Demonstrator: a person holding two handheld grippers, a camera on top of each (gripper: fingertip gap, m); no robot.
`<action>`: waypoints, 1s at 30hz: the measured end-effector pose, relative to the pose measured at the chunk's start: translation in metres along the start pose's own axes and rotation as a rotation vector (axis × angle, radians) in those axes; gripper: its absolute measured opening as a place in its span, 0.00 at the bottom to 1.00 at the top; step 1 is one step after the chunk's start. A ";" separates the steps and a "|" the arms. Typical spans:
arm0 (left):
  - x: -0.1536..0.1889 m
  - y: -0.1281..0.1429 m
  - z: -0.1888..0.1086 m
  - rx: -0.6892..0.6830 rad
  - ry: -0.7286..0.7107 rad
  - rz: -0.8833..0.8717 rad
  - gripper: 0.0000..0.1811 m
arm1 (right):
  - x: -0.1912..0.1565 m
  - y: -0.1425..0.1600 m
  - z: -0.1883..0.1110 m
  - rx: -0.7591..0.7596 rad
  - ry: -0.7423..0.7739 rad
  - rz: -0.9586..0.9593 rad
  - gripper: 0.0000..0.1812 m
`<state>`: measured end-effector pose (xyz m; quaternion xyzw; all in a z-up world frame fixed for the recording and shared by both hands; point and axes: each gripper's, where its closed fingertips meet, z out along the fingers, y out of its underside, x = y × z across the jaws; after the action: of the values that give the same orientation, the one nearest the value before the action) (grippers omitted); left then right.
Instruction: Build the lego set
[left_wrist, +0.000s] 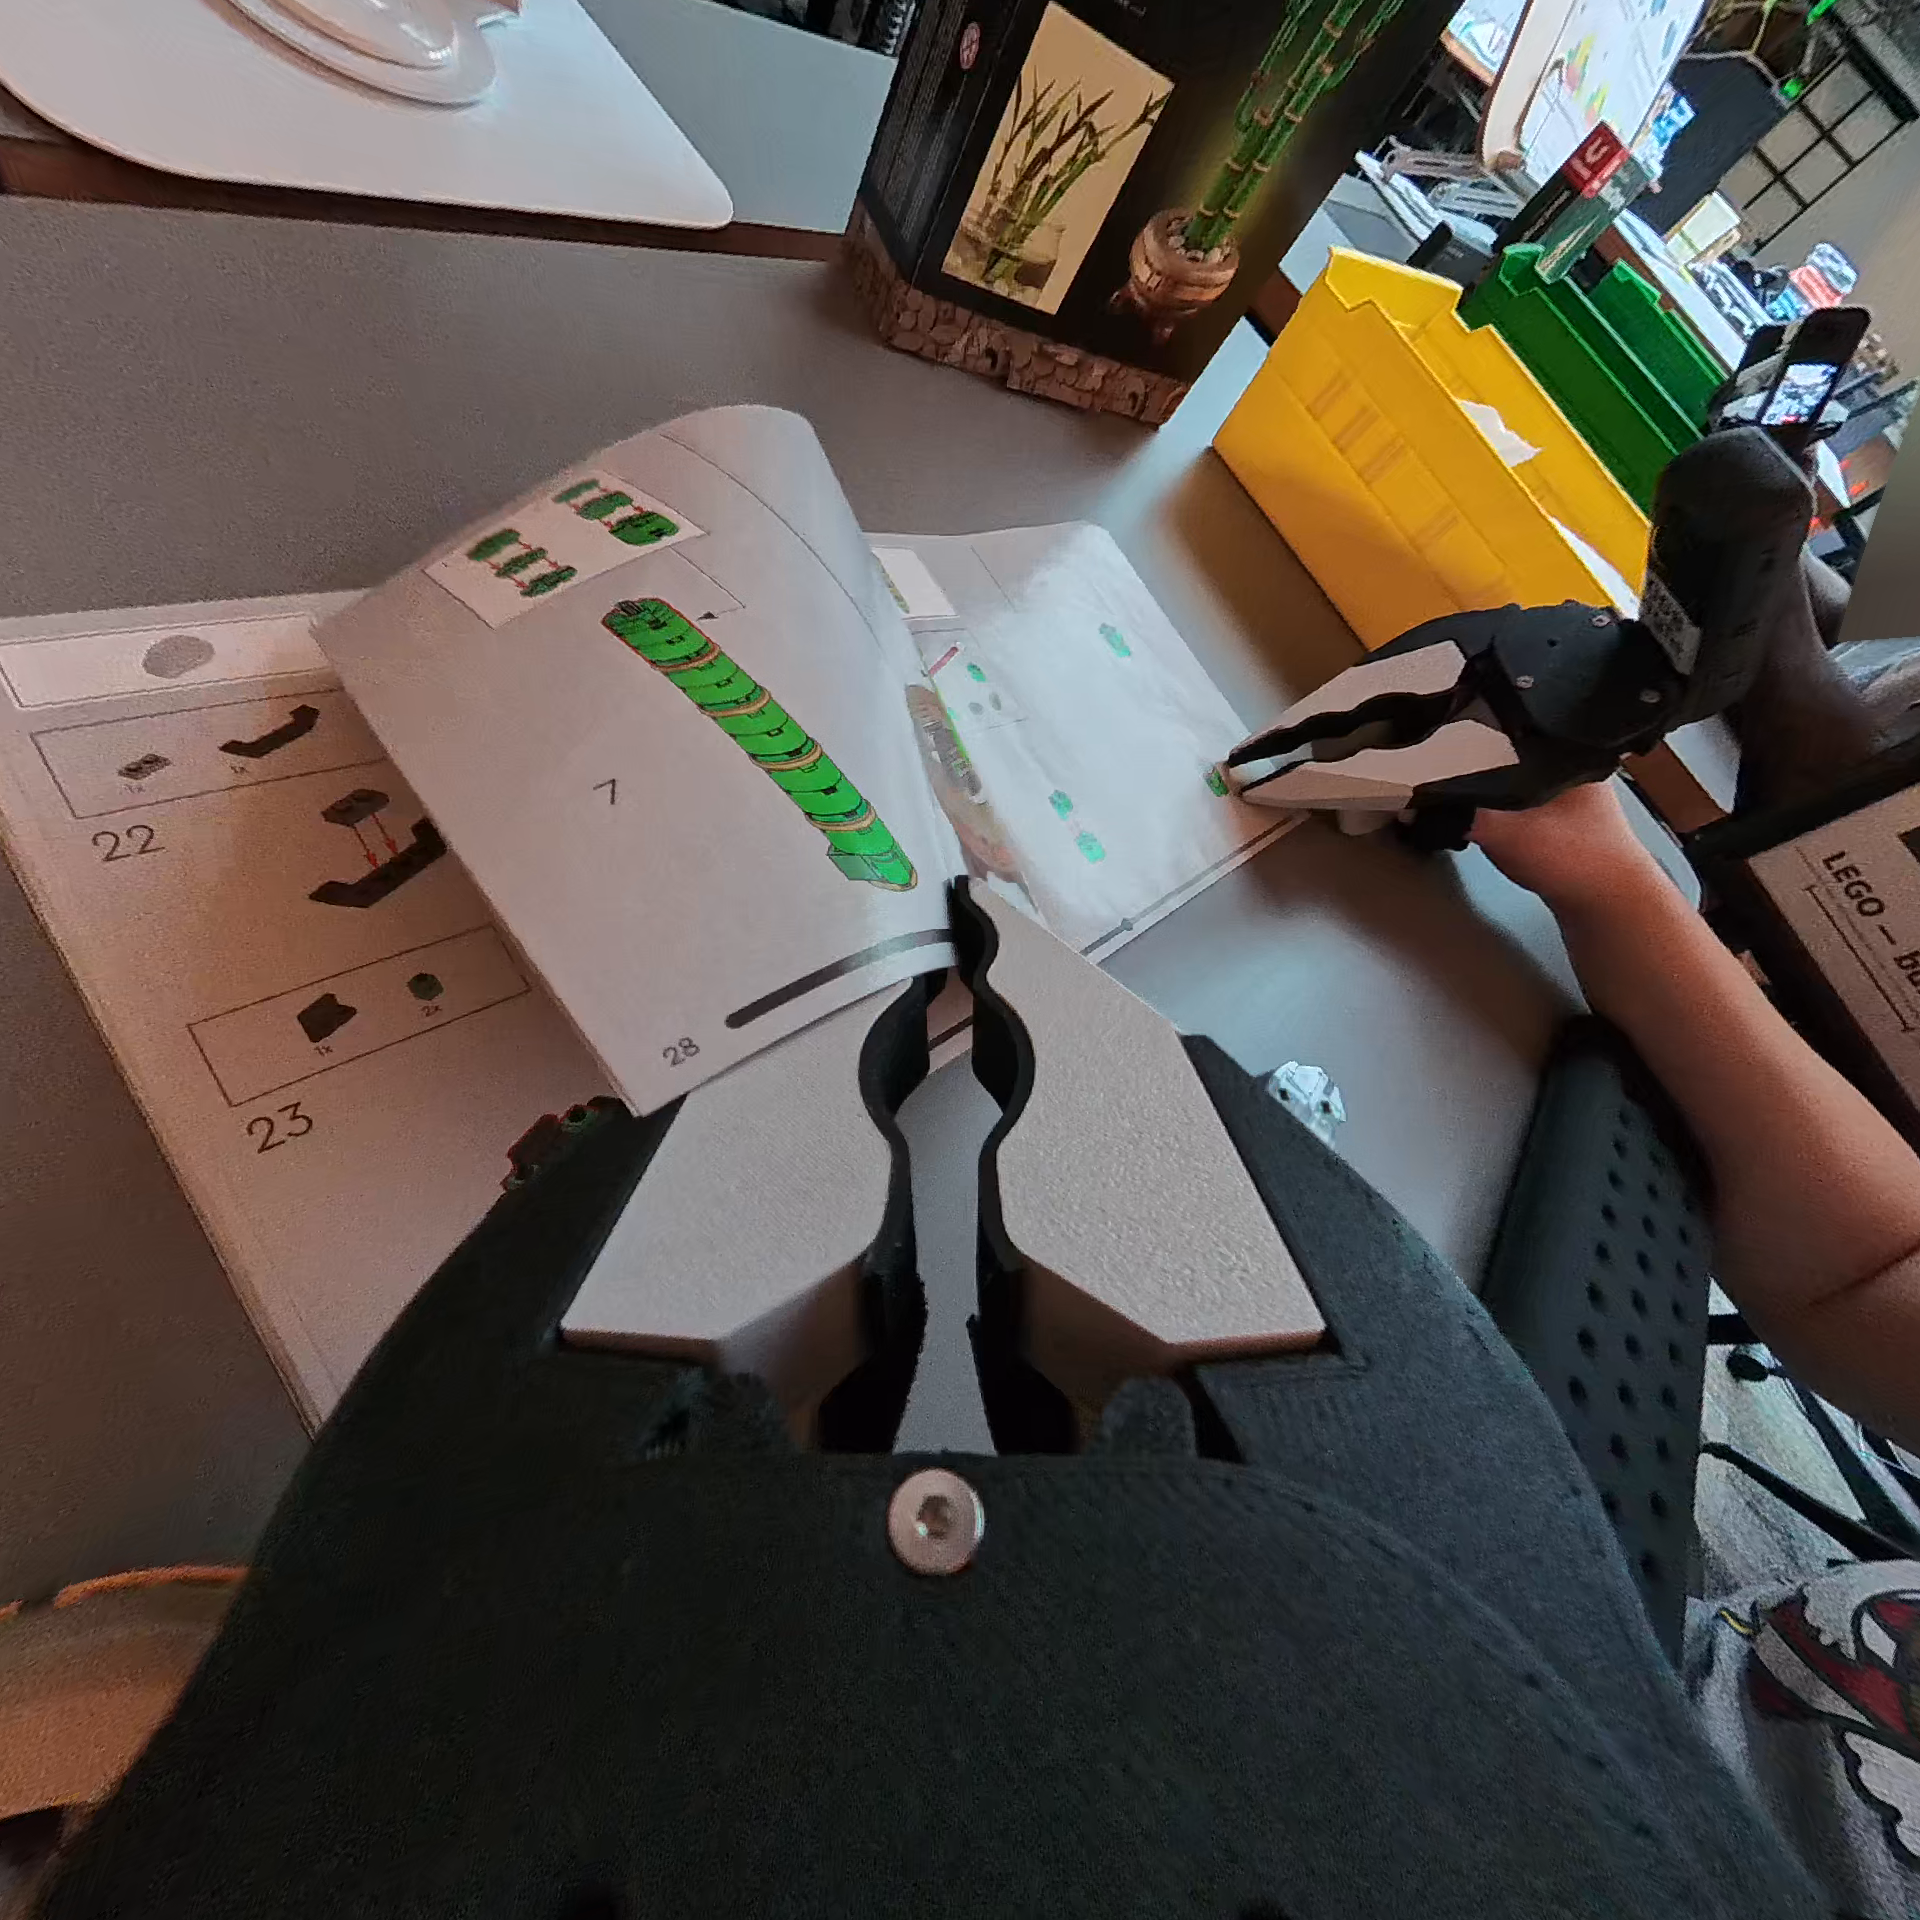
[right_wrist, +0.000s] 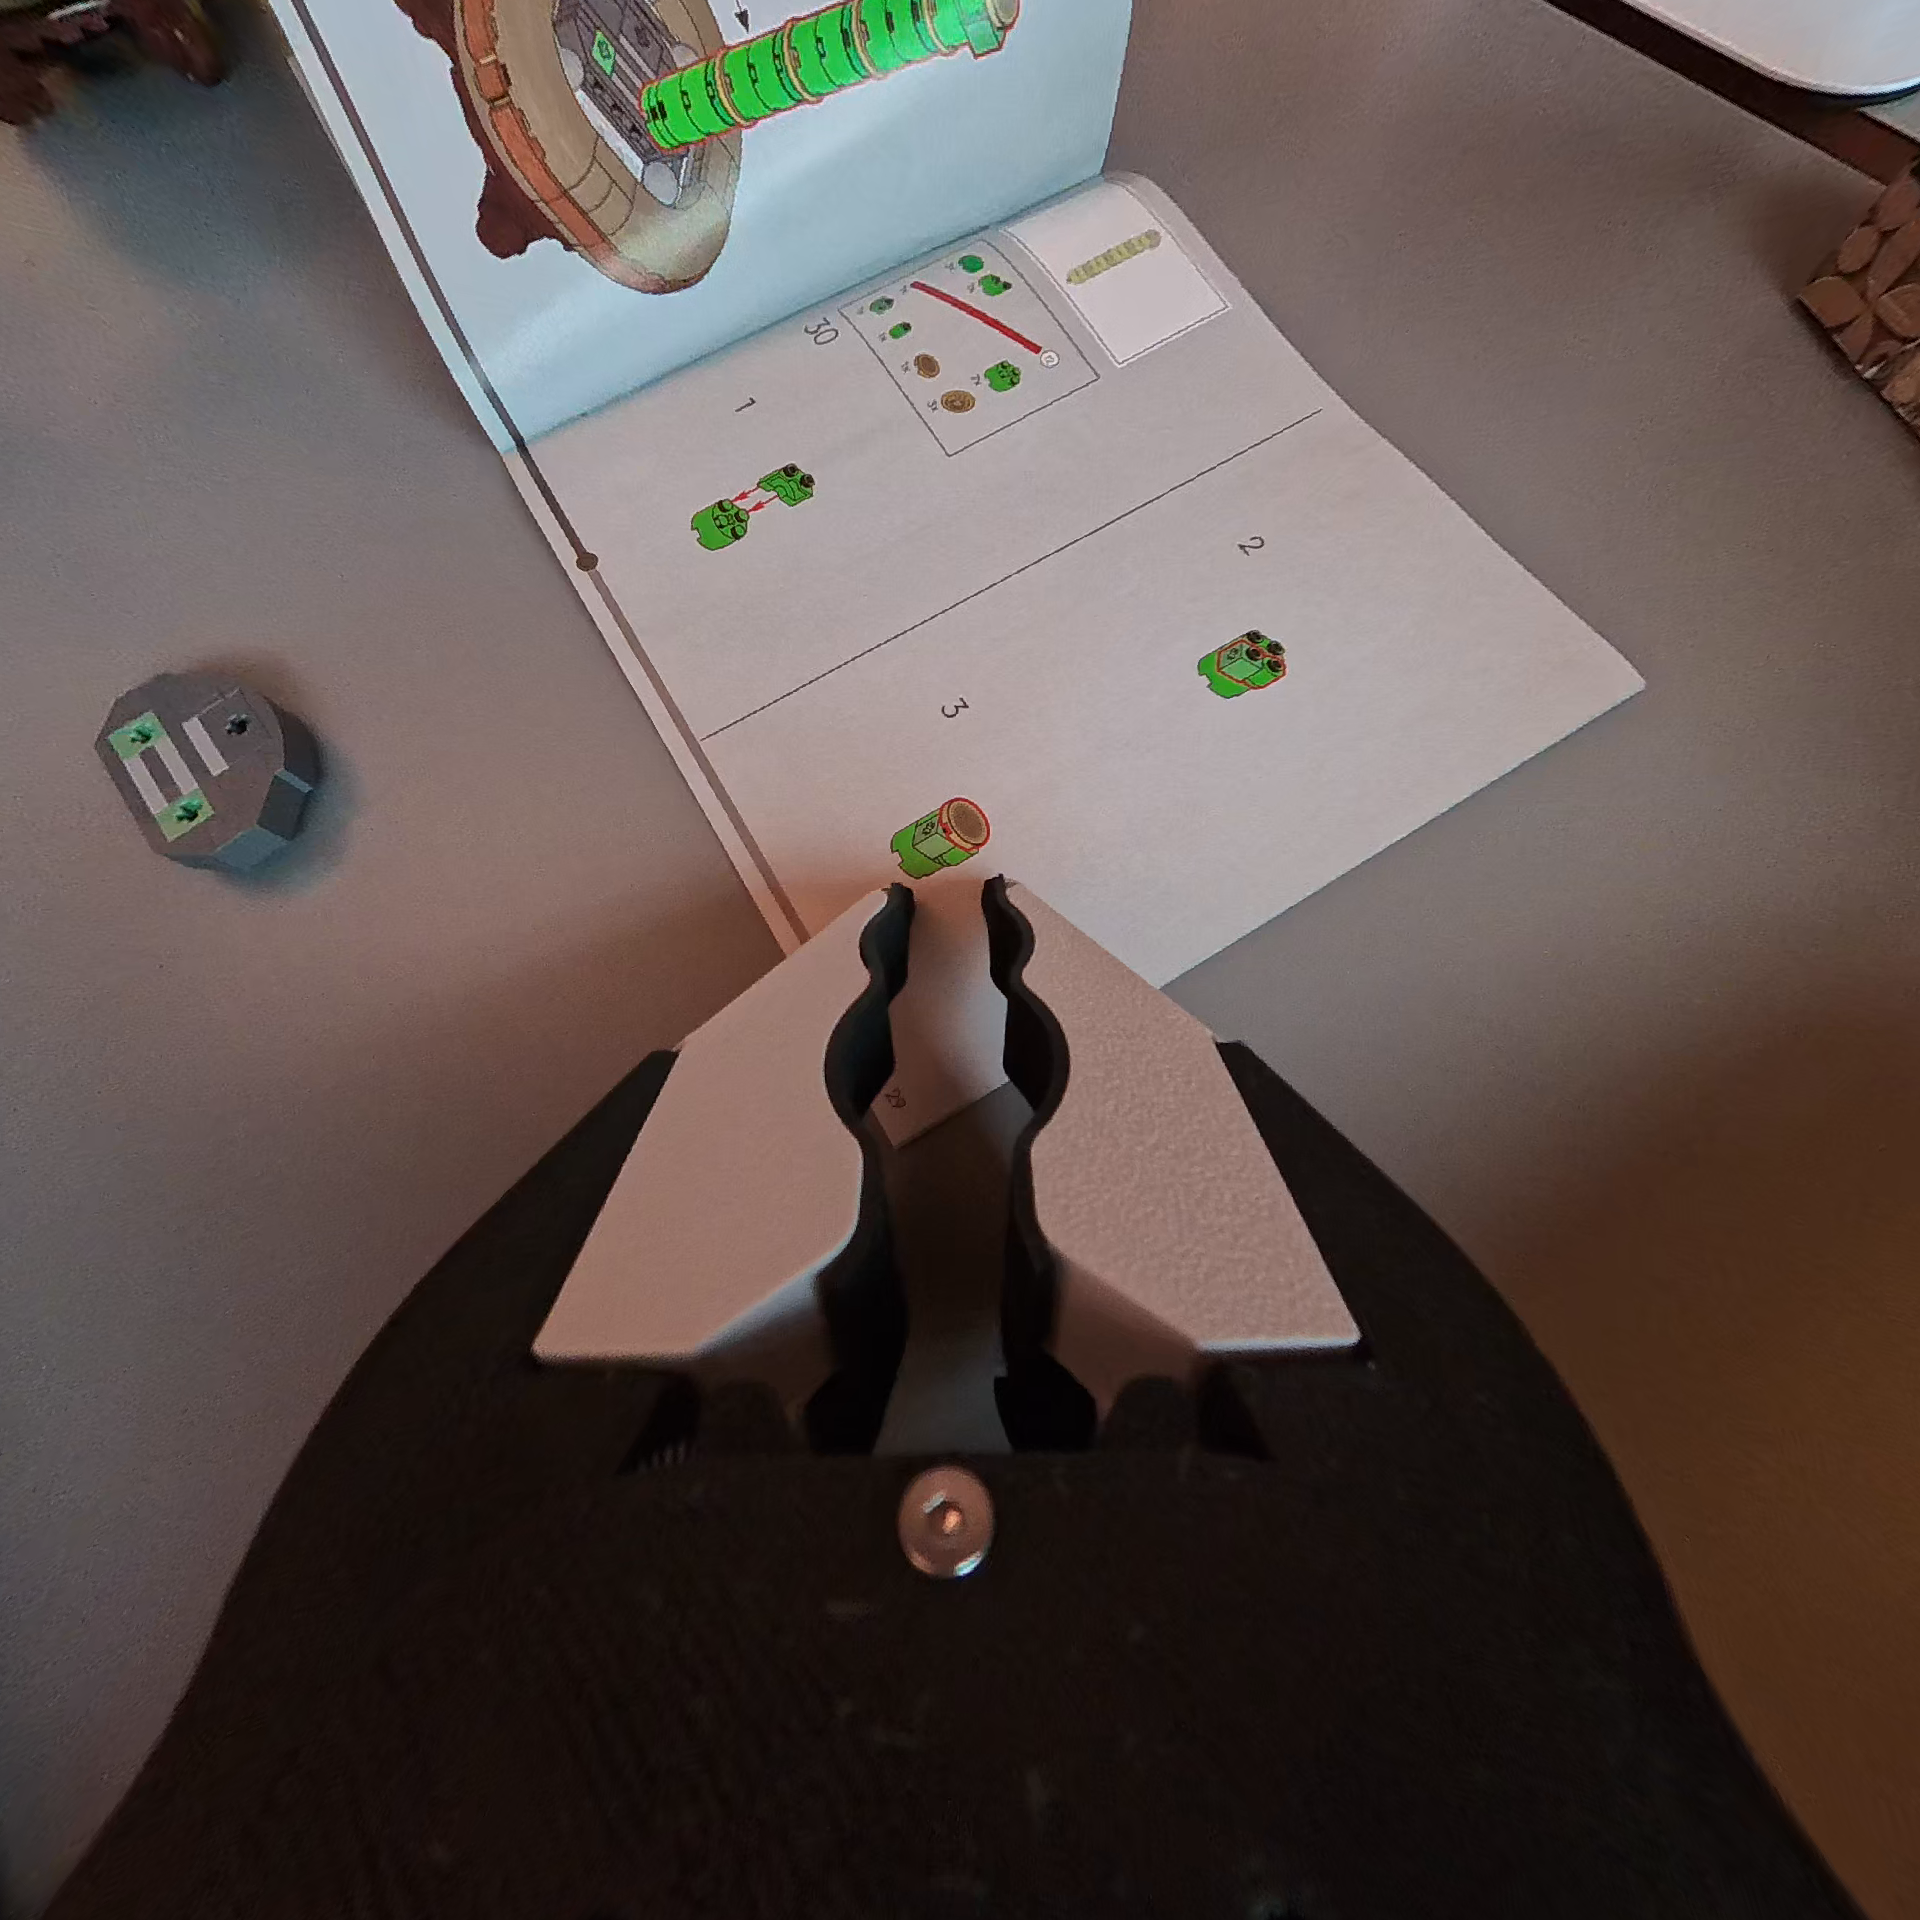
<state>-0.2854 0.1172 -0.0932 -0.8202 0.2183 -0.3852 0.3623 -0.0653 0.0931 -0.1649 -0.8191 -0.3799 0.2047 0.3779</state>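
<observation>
The instruction booklet (left_wrist: 260, 935) lies open on the grey table (left_wrist: 260, 416). My left gripper (left_wrist: 961, 896) is shut on the lower edge of one page (left_wrist: 644, 790), which curls up off the booklet. My right gripper (right_wrist: 945, 891) rests tips-down on the near corner of the right-hand page (right_wrist: 1091, 623), jaws a narrow gap apart with nothing between them. It also shows in the left wrist view (left_wrist: 1236, 774), held by a person's hand. A small grey octagonal lego assembly (right_wrist: 208, 769) with green and white tiles sits on the table left of the booklet.
The lego box (left_wrist: 1049, 187) stands behind the booklet, with a yellow bin (left_wrist: 1403, 447) and a green bin (left_wrist: 1590, 332) to its right. A white mat (left_wrist: 416, 135) lies at the back left. A small white piece (left_wrist: 1304, 1091) and a black chair (left_wrist: 1600, 1299) are near the table's edge.
</observation>
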 end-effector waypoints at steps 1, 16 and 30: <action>-0.001 0.001 0.000 -0.005 -0.010 -0.001 0.00 | 0.000 0.000 0.000 0.000 -0.001 0.000 0.08; -0.014 0.004 -0.001 -0.022 -0.060 -0.029 0.00 | -0.001 0.000 0.000 0.000 -0.005 -0.010 0.09; -0.013 0.004 0.000 -0.016 -0.029 -0.058 0.00 | -0.002 0.000 0.000 0.001 -0.009 -0.005 0.09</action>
<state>-0.2933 0.1228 -0.1030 -0.8345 0.1920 -0.3818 0.3477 -0.0660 0.0916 -0.1649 -0.8171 -0.3837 0.2075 0.3770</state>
